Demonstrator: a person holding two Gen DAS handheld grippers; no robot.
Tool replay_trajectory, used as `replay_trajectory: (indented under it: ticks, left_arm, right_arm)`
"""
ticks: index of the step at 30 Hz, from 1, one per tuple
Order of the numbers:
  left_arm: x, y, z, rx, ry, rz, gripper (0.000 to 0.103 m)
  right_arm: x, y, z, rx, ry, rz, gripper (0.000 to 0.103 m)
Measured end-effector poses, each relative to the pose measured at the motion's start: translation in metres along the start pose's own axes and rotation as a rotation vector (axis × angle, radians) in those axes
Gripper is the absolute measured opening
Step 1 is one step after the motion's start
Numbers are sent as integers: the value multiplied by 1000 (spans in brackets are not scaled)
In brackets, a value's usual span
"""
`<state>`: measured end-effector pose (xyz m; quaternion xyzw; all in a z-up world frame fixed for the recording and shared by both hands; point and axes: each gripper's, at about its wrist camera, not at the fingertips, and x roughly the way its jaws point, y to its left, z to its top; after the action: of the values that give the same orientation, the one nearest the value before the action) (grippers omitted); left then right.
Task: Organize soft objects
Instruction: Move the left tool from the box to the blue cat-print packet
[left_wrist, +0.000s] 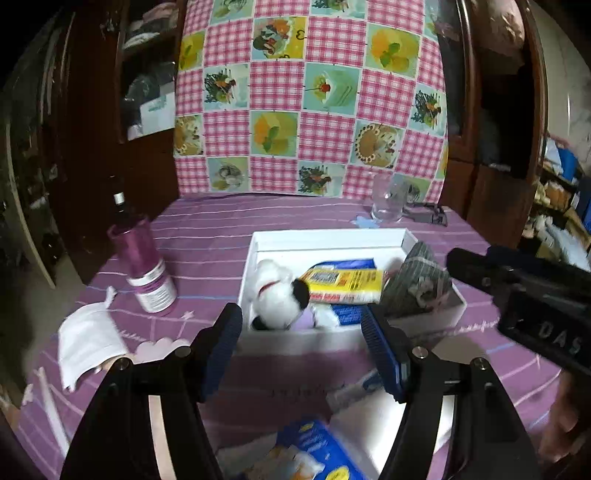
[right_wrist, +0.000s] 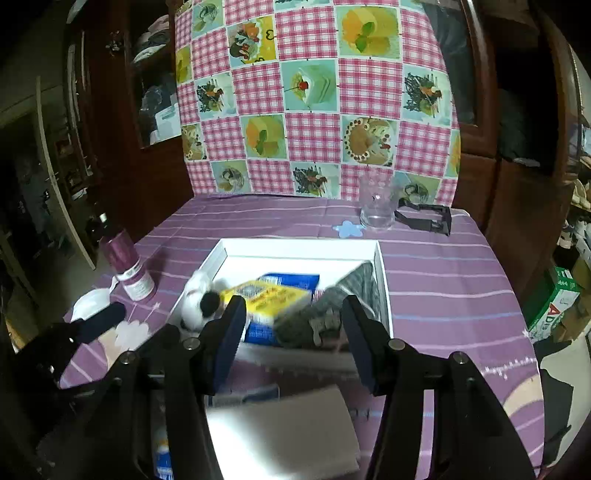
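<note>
A white box (left_wrist: 325, 236) (right_wrist: 295, 245) sits on the purple striped tablecloth. Inside lie a white plush dog with a black ear (left_wrist: 277, 295) (right_wrist: 201, 302), a yellow packet (left_wrist: 343, 284) (right_wrist: 273, 299) on a blue packet (left_wrist: 347, 314) (right_wrist: 291, 280), and a grey knitted cloth (left_wrist: 417, 284) (right_wrist: 332, 310). My left gripper (left_wrist: 303, 343) hovers open just before the box's near wall, with nothing between its pads. My right gripper (right_wrist: 295, 339) is open too, over the box's near right part, and holds nothing. Each gripper shows at the edge of the other's view.
A purple bottle (left_wrist: 147, 273) (right_wrist: 125, 266) and a white cloth (left_wrist: 88, 343) are at the left. A clear glass (left_wrist: 388, 199) (right_wrist: 376, 206) and a black clip (right_wrist: 424, 218) stand at the back. A blue packet (left_wrist: 314, 450) and a white pad (right_wrist: 280, 432) lie near the front edge.
</note>
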<state>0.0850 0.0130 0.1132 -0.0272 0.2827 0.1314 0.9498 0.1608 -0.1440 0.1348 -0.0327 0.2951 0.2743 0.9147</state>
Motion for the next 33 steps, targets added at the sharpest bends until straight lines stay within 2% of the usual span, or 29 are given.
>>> replay_trajectory:
  ticks: [5,12,17,20,28,33]
  left_arm:
    - [-22,13,-19,-42,9,-15,67]
    - [-46,32,-42,-63,11,15,68]
    - [-53,46,-60,-96,27,41,70]
    - [-50,53,-71,-116,62,51,70]
    - [-38,63,-95,-176,152,55,70]
    - [-25,63,-110,-187,240,64,70]
  right_arm:
    - [-18,10,-24,-57,-2,73,56]
    - [-25,32,-52,-152,23,169,56]
    - [-26,41,-70,-184,37,218,56]
    - [-23,47,-80,-209,83,248,56]
    - [-27,57,-91,-255,99,279,56]
    - [-15,58,-98,-270,129,215,56]
